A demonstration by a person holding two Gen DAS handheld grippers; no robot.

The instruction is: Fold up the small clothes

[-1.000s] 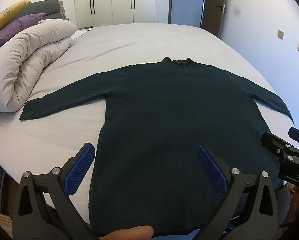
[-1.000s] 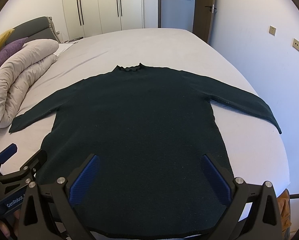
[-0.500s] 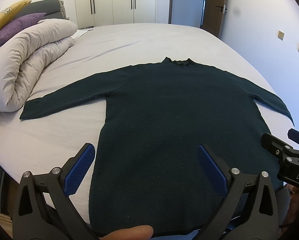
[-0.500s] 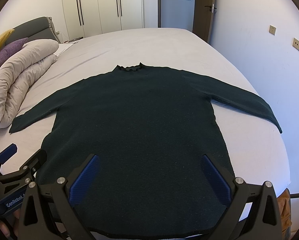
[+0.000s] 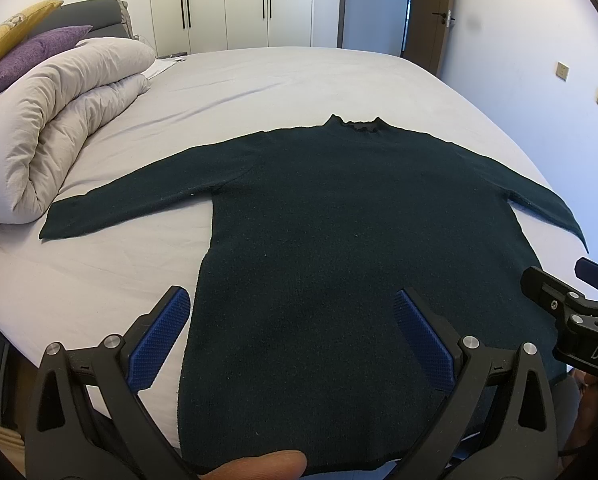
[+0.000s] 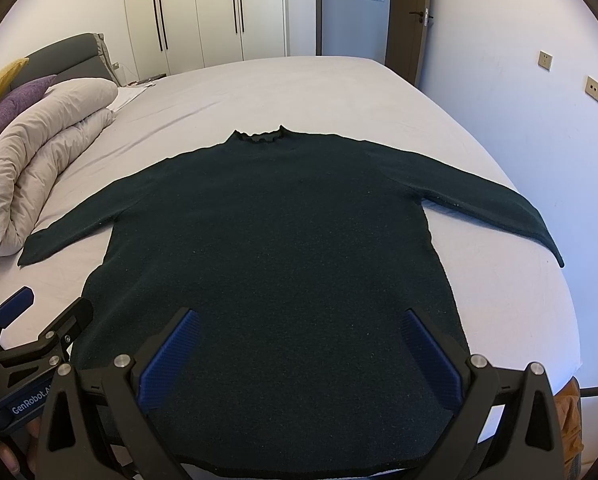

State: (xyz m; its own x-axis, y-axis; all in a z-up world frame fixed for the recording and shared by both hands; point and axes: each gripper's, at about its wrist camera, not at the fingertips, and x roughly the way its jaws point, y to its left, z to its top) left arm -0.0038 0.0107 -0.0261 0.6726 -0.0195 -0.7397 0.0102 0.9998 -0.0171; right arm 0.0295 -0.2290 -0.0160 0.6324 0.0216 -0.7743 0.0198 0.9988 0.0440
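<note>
A dark green long-sleeved sweater (image 5: 339, 220) lies flat on the bed, collar away from me, both sleeves spread out; it also shows in the right wrist view (image 6: 279, 232). My left gripper (image 5: 291, 320) is open and empty, above the sweater's lower left part near the hem. My right gripper (image 6: 299, 336) is open and empty, above the lower middle of the sweater. Each gripper shows at the edge of the other's view: the right gripper (image 5: 567, 300) and the left gripper (image 6: 39, 320).
The bed (image 5: 279, 80) has a pale grey sheet. A rolled beige duvet (image 5: 59, 120) with purple and yellow pillows lies at the left. Wardrobes and a door stand behind; a wall (image 6: 519, 80) runs along the right side.
</note>
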